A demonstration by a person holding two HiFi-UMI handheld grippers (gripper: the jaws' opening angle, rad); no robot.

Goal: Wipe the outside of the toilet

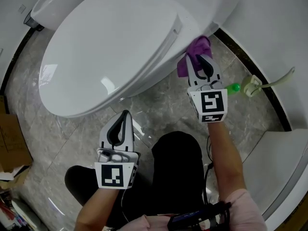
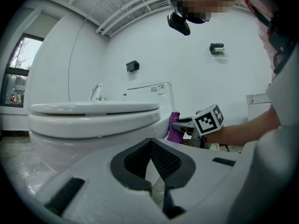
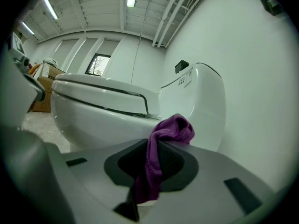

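A white toilet (image 1: 110,42) with its lid down fills the upper left of the head view. My right gripper (image 1: 204,61) is shut on a purple cloth (image 1: 194,53) and holds it against the toilet's right side, near the hinge end of the seat. In the right gripper view the purple cloth (image 3: 161,153) hangs between the jaws, with the toilet bowl (image 3: 103,120) just beyond. My left gripper (image 1: 126,115) is shut and holds nothing, low beside the front of the bowl. In the left gripper view the toilet (image 2: 88,120) and the cloth (image 2: 174,127) show ahead.
A marble-patterned floor (image 1: 159,105) surrounds the toilet. A green-tipped bottle (image 1: 234,87) and a pale brush holder (image 1: 251,85) lie on the floor at the right by the wall's dark skirting. A cardboard box (image 1: 12,143) sits at the left edge. The person's dark-clad knee (image 1: 175,162) is below.
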